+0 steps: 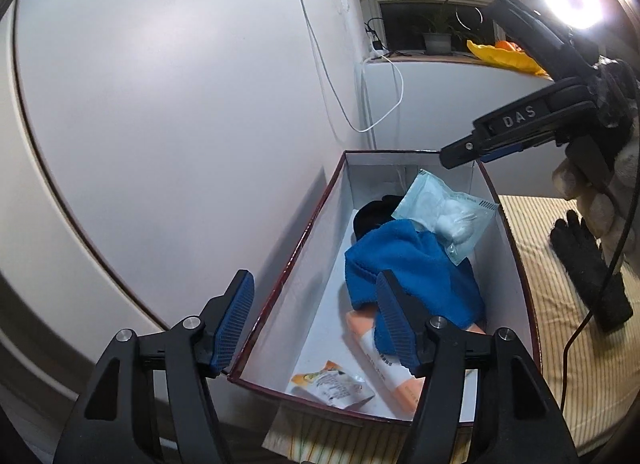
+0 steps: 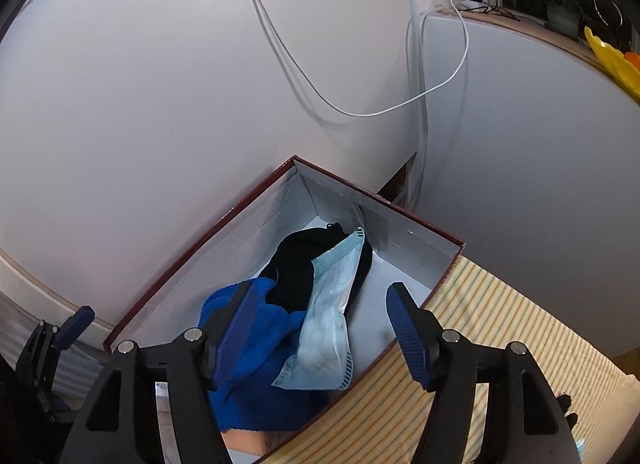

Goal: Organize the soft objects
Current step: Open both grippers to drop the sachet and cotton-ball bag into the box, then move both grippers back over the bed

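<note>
Both tools, left tool (image 1: 316, 328) and right tool (image 2: 320, 332), gape wide and empty over the maroon-rimmed cardboard box (image 1: 308, 224); next, fetch the black knitted glove (image 1: 588, 268) at right.

Black garment (image 1: 370, 216) mostly buried under blue towel (image 1: 412, 264) and cotton-ball packet (image 1: 448, 216). Orange wipes pack (image 1: 384, 364) half covered by towel, print too small to read. Black glove (image 1: 588, 268) partly behind cable. Box (image 2: 168, 276) near corner cut off by right gripper body in right wrist view.
</note>
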The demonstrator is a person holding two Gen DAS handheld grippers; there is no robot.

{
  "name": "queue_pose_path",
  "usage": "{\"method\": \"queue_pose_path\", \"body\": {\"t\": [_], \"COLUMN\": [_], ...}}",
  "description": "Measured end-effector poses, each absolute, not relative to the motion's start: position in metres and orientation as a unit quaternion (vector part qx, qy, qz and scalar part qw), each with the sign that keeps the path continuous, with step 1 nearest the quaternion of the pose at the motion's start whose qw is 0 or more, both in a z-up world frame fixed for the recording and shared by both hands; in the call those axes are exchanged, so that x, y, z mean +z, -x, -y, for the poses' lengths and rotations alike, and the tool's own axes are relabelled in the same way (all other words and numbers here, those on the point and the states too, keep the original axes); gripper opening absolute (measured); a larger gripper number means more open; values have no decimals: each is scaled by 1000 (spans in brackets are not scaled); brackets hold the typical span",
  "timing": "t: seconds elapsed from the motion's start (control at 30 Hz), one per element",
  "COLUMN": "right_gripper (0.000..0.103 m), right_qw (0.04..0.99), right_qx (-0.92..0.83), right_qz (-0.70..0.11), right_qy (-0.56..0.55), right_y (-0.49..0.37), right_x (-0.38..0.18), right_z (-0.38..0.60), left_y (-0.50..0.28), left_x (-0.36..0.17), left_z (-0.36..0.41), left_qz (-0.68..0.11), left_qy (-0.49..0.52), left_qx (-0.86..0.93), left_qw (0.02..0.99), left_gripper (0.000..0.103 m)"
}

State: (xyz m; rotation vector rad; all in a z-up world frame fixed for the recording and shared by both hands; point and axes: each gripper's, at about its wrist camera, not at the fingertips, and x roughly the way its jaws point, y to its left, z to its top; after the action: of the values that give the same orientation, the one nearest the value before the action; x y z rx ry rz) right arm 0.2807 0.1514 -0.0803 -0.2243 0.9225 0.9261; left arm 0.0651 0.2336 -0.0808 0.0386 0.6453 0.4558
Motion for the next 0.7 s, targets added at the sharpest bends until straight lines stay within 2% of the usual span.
{"method": "queue_pose_path", "body": {"t": [0.33,0.7], "right_gripper": [63,65], "right_qw": [791,817], "right_qx": [433,415], "right_qz": [-421,-395], "right_qy": [99,72], "right_y": [-268,-244], "right_x": [-67,-28], "right_z": [-121,-13], "left_y": [-53,-40], "left_x": [-66,-49], "left_z": [-224,-187], "left_qz": [-295,-267], "left_qy": [2,38], "left_qx": [208,150], "left_qw": [933,951], "left_gripper": [64,64]}}
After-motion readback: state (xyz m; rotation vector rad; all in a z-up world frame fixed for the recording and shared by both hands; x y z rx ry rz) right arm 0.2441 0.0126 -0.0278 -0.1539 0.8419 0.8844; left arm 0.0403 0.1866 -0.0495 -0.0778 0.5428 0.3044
